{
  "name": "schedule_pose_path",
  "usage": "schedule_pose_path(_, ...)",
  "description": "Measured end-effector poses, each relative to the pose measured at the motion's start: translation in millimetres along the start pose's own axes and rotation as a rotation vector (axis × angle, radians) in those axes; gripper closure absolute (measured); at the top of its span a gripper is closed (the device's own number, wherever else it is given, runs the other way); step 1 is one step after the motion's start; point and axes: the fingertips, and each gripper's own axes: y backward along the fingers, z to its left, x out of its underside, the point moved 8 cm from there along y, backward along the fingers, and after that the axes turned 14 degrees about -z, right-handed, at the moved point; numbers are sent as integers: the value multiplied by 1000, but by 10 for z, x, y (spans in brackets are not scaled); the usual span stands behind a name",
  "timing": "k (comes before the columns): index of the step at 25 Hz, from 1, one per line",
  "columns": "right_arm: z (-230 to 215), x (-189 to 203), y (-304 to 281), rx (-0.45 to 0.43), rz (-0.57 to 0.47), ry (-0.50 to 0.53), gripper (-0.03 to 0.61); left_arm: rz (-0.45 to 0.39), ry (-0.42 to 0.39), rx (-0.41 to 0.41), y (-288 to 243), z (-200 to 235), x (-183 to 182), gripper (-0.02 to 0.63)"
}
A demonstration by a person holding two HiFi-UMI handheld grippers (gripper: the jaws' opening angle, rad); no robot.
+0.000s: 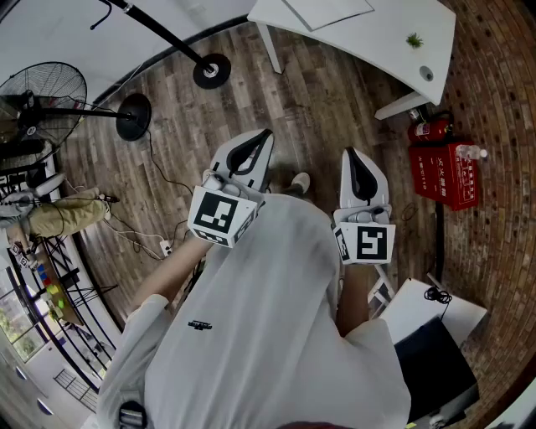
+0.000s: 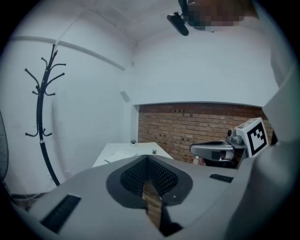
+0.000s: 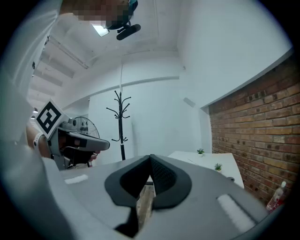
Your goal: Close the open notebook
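While the person stood on the plank floor point(image 1: 327, 109) in a pale shirt point(image 1: 268, 318), both bare forearms reached forward from the elbows, each hand carrying its tool at about waist height and pointing it only slightly downward.

At the far left stood a wire-caged fan point(image 1: 42, 96) on a round black base, with loose cables trailing over the boards nearby. The left gripper point(image 1: 268, 132) angled a little toward the right. In its own view its ribbed black pads point(image 2: 161, 176) met at the tip with nothing between them, and only a thin slit of floor showed below. The right gripper point(image 1: 347, 152) was held just beside it, the two well apart from any furniture. Its dark pads point(image 3: 164, 176) were likewise pressed together and empty.

Ahead of both tips lay a broad stretch of bare boards before the smooth white table point(image 1: 394, 42), whose slanted leg and rounded corner edged that open room. The notebook point(image 1: 331, 12) seemed to be the flat pale rectangle on the tabletop, far from either tool. Whether it lay open could not be told from here. A small green plant point(image 1: 414, 39) sat near the table's corner. Farther right, a fire extinguisher point(image 1: 427, 130) and a red box point(image 1: 448, 172) stood against the rough brick wall point(image 1: 502, 126).
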Motion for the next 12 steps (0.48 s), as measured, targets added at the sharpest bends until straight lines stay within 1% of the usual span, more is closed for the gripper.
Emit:
schedule_pose_path(2, -27, 3, -11, 1, -5, 2, 566, -11, 34, -35, 7, -46, 33, 609)
schedule_pose_path(5, -72, 35, -2, -1, -6, -4, 566, -16, 44, -63, -1, -132, 69, 609)
schedule_pose_path(10, -124, 57, 36, -6, -6, -12, 566, -5, 56, -64, -38, -238, 118, 609)
schedule_pose_path(12, -121, 47, 10, -14, -11, 3, 567, -2, 62, -64, -50, -226, 130, 609)
